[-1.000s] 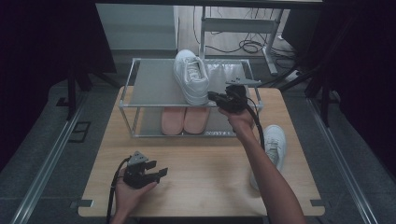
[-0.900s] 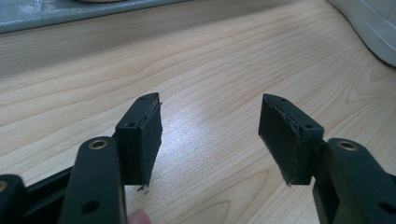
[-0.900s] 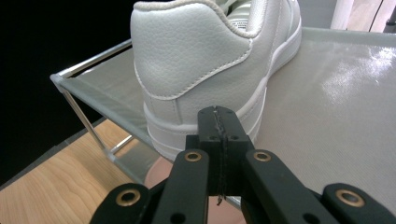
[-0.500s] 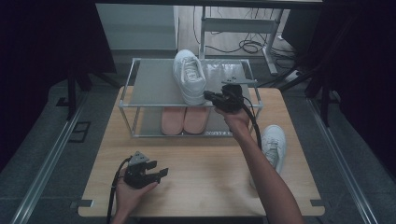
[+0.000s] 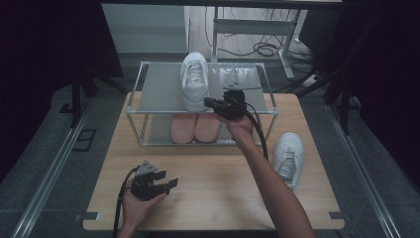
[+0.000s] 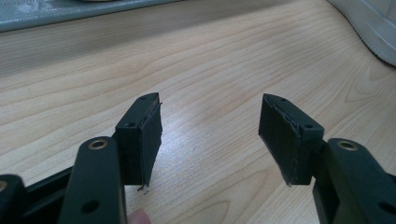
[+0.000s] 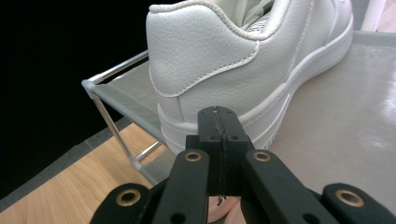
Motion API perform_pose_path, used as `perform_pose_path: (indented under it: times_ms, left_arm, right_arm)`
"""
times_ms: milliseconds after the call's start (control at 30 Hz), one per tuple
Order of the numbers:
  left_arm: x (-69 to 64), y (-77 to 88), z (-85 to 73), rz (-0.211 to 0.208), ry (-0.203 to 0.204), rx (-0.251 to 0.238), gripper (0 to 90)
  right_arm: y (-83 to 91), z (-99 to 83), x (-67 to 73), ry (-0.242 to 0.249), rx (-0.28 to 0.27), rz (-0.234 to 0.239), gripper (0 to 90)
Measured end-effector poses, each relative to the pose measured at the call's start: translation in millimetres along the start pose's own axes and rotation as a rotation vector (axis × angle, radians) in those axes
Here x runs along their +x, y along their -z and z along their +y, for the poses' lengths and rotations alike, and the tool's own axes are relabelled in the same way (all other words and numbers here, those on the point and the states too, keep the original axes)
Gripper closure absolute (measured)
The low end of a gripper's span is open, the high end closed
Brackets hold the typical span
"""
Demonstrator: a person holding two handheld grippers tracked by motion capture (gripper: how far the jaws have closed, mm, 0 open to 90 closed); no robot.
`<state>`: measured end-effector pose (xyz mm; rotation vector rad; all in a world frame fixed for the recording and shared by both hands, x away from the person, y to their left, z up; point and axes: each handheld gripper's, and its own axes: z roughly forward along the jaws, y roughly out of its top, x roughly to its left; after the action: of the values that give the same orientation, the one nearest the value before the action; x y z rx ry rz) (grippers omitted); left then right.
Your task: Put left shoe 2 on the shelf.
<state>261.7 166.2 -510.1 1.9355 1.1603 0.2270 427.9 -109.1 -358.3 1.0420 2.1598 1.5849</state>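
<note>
A pale wooden tabletop carries a two-tier rack of metal tubing with grey shelves, set along the far side, with bare wood open across the whole near half. On the rack's top shelf stands a white leather sneaker, toe pointing away, heel close to the shelf's near edge; the right gripper view shows its pebbled heel, stitched seams and thick white sole resting flat on the grey shelf, with the shelf's near corner post just to one side. Grey shelf lies open on both sides of the shoe. Its white mate lies on the tabletop near the right edge, well apart from the rack. A pair of pink slippers sits side by side on the lower shelf. The right gripper, held at the sneaker's heel, has its jaws pressed fully together with nothing between them, the tips just short of the sole. The left gripper rests low over the near left of the tabletop, jaws spread wide and empty above bare wood.
</note>
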Motion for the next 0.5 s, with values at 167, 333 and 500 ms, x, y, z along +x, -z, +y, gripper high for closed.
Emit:
perform_pose_path:
  times_ms: [167, 333, 500]
  left_arm:
    - [0.4, 0.5, 0.1, 0.001, 0.000, 0.002, 39.9]
    - [1.3, 1.5, 0.1, 0.000, 0.002, -0.001, 40.0]
    - [0.7, 0.9, -0.1, -0.002, 0.001, -0.003, 39.9]
  right_arm:
    - [-8.7, 1.5, 8.7, 0.013, 0.008, 0.017, 90.0]
    - [-15.6, 1.7, 14.8, 0.020, 0.009, 0.027, 90.0]
    - [-14.1, 1.1, 13.5, 0.016, 0.013, 0.020, 90.0]
